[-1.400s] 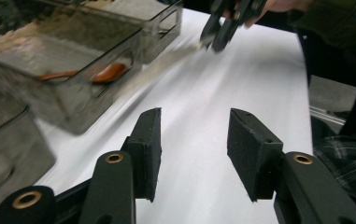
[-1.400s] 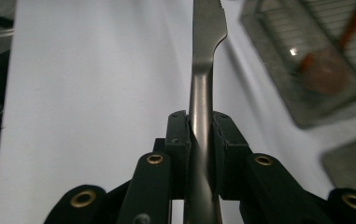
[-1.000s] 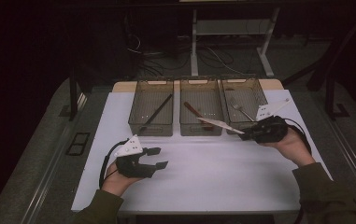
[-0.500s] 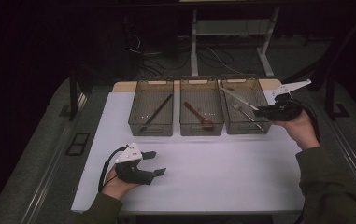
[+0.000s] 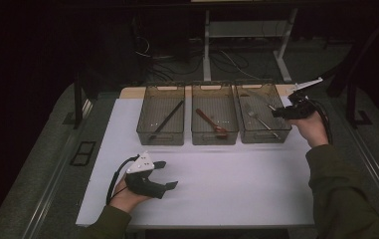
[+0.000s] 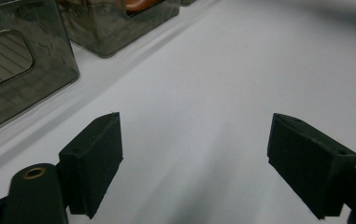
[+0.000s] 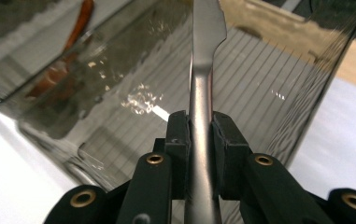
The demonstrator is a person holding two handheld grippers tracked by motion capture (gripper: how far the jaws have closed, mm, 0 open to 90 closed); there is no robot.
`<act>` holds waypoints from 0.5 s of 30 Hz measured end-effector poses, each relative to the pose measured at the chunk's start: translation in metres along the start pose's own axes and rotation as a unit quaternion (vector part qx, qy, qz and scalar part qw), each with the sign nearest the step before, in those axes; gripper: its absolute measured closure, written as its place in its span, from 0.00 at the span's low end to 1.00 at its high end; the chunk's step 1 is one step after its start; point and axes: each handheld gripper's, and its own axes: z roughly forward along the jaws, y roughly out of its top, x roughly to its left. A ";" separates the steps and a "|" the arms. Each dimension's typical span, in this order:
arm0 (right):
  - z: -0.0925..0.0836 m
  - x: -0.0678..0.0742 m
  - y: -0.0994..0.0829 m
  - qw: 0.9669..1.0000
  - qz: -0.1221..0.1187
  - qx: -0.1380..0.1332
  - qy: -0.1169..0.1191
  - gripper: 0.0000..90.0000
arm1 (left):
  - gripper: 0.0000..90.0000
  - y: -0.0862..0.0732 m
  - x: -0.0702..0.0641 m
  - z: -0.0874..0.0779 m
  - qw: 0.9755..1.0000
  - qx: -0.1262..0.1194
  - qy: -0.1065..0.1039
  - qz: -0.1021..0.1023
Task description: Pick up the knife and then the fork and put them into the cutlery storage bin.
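A silver table knife (image 7: 206,42) has its handle clamped between the pads of my right gripper (image 7: 199,123). In the high view that gripper (image 5: 278,112) hangs at the right rim of the right bin (image 5: 264,137), with the knife (image 5: 259,98) reaching left over it. A fork (image 5: 256,117) lies inside this bin. Low on the white table my left gripper (image 5: 168,174) rests in a hand. Its jaws have just been opening and stand wide apart (image 6: 199,158) with bare tabletop between them.
Three smoky clear bins stand in a row at the back of the white table (image 5: 236,189). The left bin (image 5: 159,140) holds a long black utensil (image 5: 167,119). The middle bin (image 5: 214,141) holds a reddish wooden spoon (image 5: 211,122). Dark floor surrounds the table.
My right gripper has carried the knife away from the front of the bins, farther back and to the right, over the right bin. The left gripper's jaws have spread wider.
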 end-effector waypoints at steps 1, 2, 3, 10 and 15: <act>0.004 0.000 0.000 1.000 0.000 0.004 -0.004 0.86 | 0.18 0.000 0.000 0.000 1.000 0.001 0.001 0.000; 0.007 0.001 0.001 1.000 0.001 0.009 -0.004 0.86 | 0.17 0.000 0.000 0.000 1.000 0.001 0.002 0.000; 0.010 0.002 0.001 1.000 0.002 0.012 -0.003 0.86 | 0.17 0.000 0.000 0.000 1.000 0.000 0.003 0.000; 0.024 0.005 0.002 0.999 0.014 0.035 -0.010 0.86 | 0.09 0.001 0.001 0.000 1.000 -0.001 0.016 -0.004; 0.030 0.007 0.000 0.999 0.011 0.047 -0.014 0.86 | 0.08 0.001 0.001 0.000 1.000 -0.002 0.016 -0.004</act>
